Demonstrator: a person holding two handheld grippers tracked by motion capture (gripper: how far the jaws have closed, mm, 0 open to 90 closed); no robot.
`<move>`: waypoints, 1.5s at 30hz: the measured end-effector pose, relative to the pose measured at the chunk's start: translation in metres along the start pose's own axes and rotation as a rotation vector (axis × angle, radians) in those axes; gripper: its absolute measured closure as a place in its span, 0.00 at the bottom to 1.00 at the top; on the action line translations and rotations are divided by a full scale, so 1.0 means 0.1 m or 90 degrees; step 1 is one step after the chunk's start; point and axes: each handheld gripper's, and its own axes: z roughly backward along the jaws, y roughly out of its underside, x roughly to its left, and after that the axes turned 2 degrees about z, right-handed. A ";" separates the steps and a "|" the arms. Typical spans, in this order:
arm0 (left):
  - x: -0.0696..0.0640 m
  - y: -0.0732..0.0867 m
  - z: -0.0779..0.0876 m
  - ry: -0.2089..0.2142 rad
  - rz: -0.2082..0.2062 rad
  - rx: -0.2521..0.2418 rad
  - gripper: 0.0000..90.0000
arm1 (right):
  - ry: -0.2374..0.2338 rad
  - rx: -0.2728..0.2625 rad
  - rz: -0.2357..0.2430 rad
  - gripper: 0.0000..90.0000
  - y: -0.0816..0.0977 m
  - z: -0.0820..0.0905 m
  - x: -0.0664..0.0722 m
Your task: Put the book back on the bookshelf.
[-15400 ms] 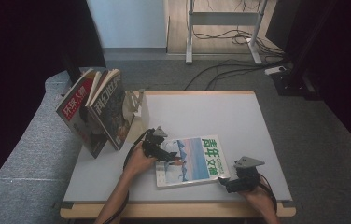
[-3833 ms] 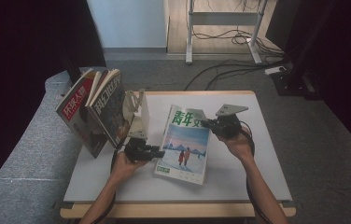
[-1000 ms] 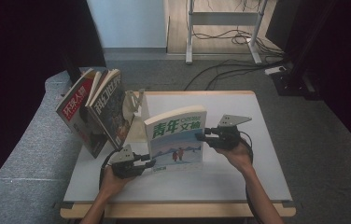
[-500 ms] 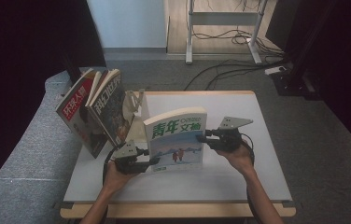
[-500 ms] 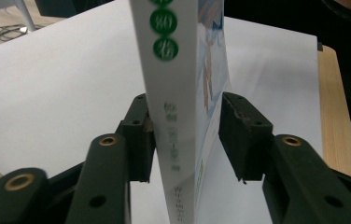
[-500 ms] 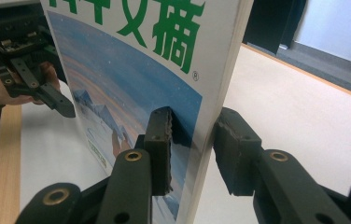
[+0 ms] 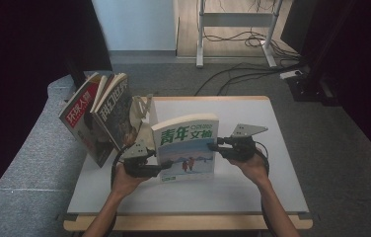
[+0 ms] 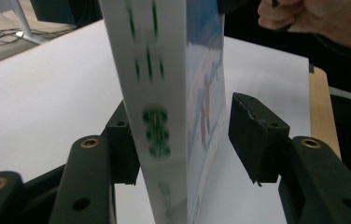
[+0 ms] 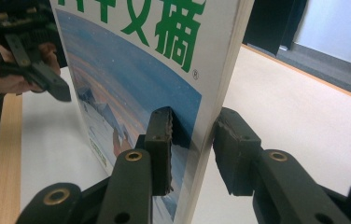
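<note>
The magazine (image 7: 187, 148) is standing upright on the white worktop (image 7: 252, 182), near its middle, its snowy blue cover with green characters facing the person.

The right gripper (image 7: 212, 146) is meeting the magazine's right-hand edge about halfway up. In the right gripper view the magazine (image 9: 136, 88) is sitting between this gripper's (image 9: 192, 144) fingers: one finger (image 9: 159, 149) is lying against the cover and the other is pressing the back, so the fingers are clamping the page edge and holding the magazine up.

The left gripper (image 7: 166, 167) is sitting at the magazine's lower left corner, by the spine. In the left gripper view the spine (image 8: 152, 107) is rising between this gripper's (image 8: 178, 135) fingers, which have just been opening. The finger (image 8: 253, 133) on the cover side is standing clear of the cover with a gap showing; the other finger is close beside the back of the magazine, and whether it is touching cannot be told. The fingers are parted and not squeezing.

Left of the magazine, at the worktop's left edge, two other magazines (image 7: 97, 116) are leaning upright against a pale stand (image 7: 141, 109), just beside the left gripper.
</note>
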 end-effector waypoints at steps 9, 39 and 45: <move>0.06 -0.25 0.05 0.007 0.013 -0.032 0.49 | -0.003 0.000 0.007 0.75 0.00 0.01 0.01; 0.16 -0.64 0.21 0.017 0.037 -0.055 0.71 | -0.003 0.002 0.006 0.75 -0.01 0.01 0.00; 0.15 -0.65 0.23 0.007 0.029 -0.048 0.79 | -0.005 0.002 0.006 0.74 -0.01 0.00 0.00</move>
